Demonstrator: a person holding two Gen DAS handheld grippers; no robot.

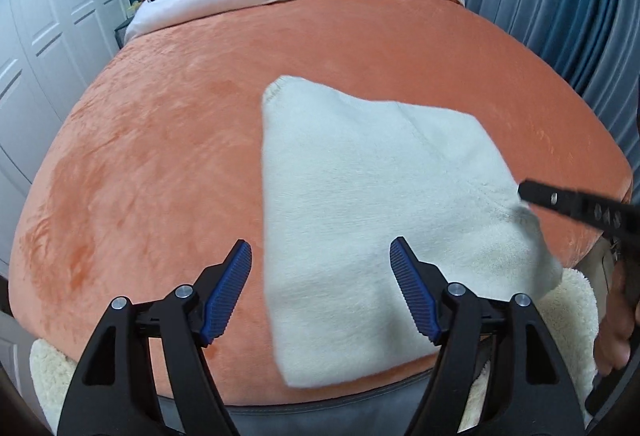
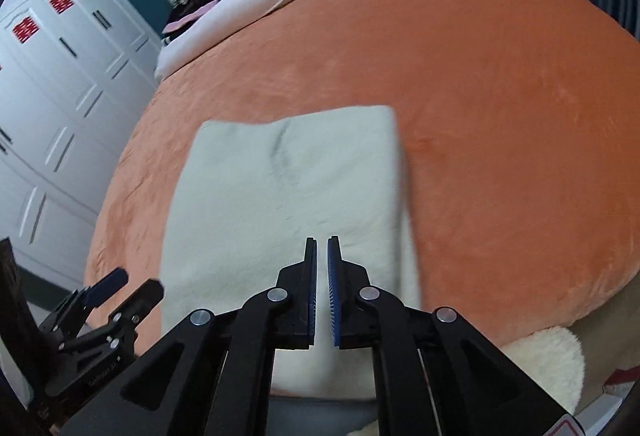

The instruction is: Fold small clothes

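left wrist | cream garment (image 1: 360, 176) flat on bed, under right blue pad (image 1: 412, 292)

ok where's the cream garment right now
The cream garment lies flat on the orange bedspread at the near edge of the bed, right of the open left gripper and under the right gripper.

left gripper (image 1: 320, 256): jaws apart, empty | right gripper (image 2: 322, 248): jaws nearly closed, empty
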